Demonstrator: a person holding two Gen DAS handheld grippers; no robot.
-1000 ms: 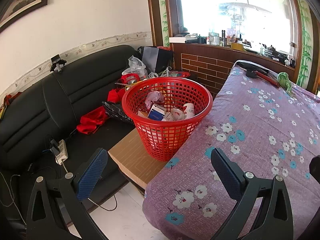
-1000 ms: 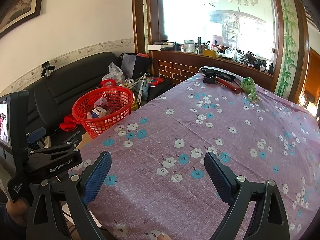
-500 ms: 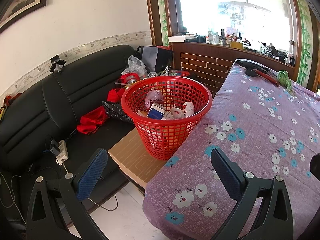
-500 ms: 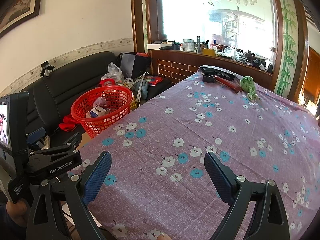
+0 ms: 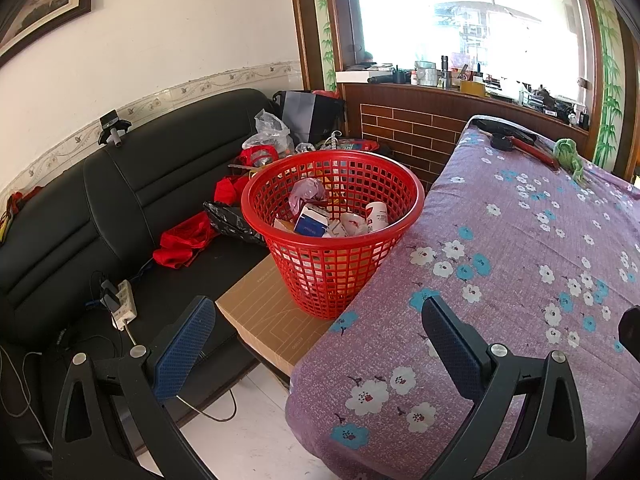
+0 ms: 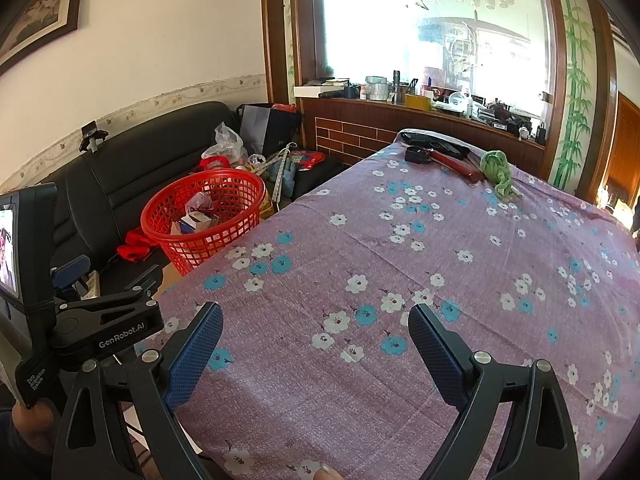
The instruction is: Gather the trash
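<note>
A red mesh basket (image 5: pixel 332 196) stands on a cardboard box (image 5: pixel 264 312) at the table's left edge; it also shows in the right wrist view (image 6: pixel 202 208). It holds trash: a blue-and-white carton (image 5: pixel 310 222), crumpled wrappers and a paper cup (image 5: pixel 376 213). My left gripper (image 5: pixel 316 332) is open and empty, in front of the basket over the table's corner. My right gripper (image 6: pixel 316 338) is open and empty above the purple flowered tablecloth (image 6: pixel 400 264).
A black sofa (image 5: pixel 100 208) with red cloth (image 5: pixel 182 242), bags and a power strip (image 5: pixel 120 300) lies left. At the table's far end are a green cloth (image 6: pixel 498 172), a red-handled tool (image 6: pixel 452 162) and a black object (image 6: pixel 418 154). A cluttered ledge (image 6: pixel 400 98) lies behind.
Both views have shifted only slightly. The grippers stay open and empty; the basket and its contents have not moved.
</note>
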